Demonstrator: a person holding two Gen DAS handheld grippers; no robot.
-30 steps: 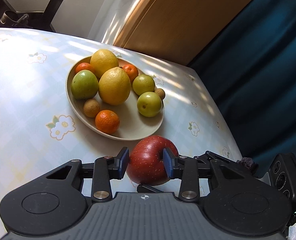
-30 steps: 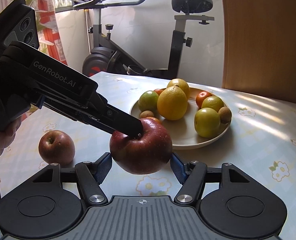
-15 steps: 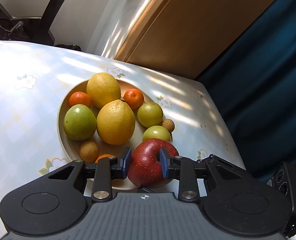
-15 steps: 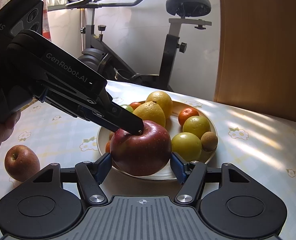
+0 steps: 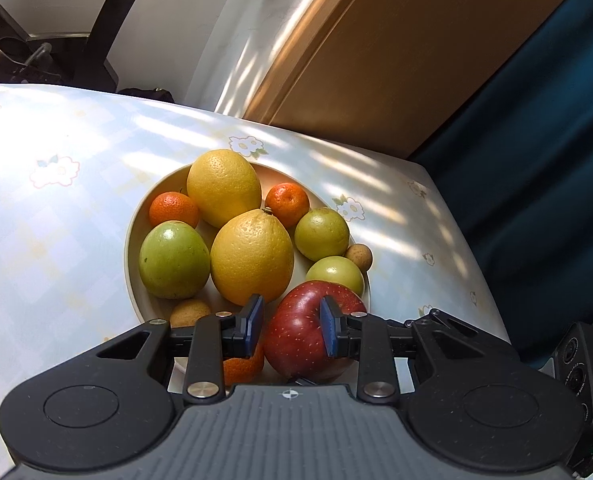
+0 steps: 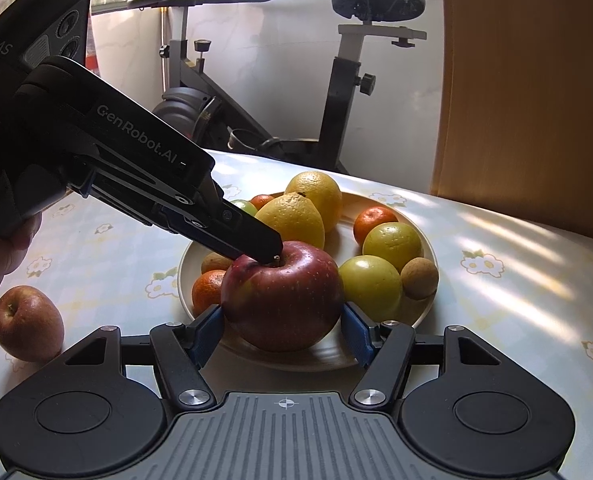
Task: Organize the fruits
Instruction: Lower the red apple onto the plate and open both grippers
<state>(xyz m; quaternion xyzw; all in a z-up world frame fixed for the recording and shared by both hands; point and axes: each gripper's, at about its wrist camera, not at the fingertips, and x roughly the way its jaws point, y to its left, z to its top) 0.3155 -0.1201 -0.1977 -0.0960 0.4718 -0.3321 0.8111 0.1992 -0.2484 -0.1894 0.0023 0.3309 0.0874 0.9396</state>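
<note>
A big red apple (image 5: 304, 332) rests on the near part of the beige plate (image 5: 132, 240), beside two yellow citrus fruits, green fruits and small oranges. My left gripper (image 5: 290, 325) has opened: its left pad stands off the apple, its right pad lies over the apple's top. In the right wrist view the apple (image 6: 282, 296) sits between my right gripper's (image 6: 282, 332) blue pads, which touch or nearly touch its sides; the left gripper's finger (image 6: 232, 228) rests at its stem. A second red apple (image 6: 27, 322) lies on the table, left of the plate (image 6: 426, 240).
The table (image 5: 56, 240) has a pale flowered cloth. An exercise bike (image 6: 336, 92) stands behind the table. A wooden panel (image 6: 528, 92) is at the back right and a dark blue curtain (image 5: 536, 160) runs past the table's right edge.
Both grippers carried the big apple forward from the table's front onto the plate. The left gripper's jaws have widened and its left pad has come off the apple.
</note>
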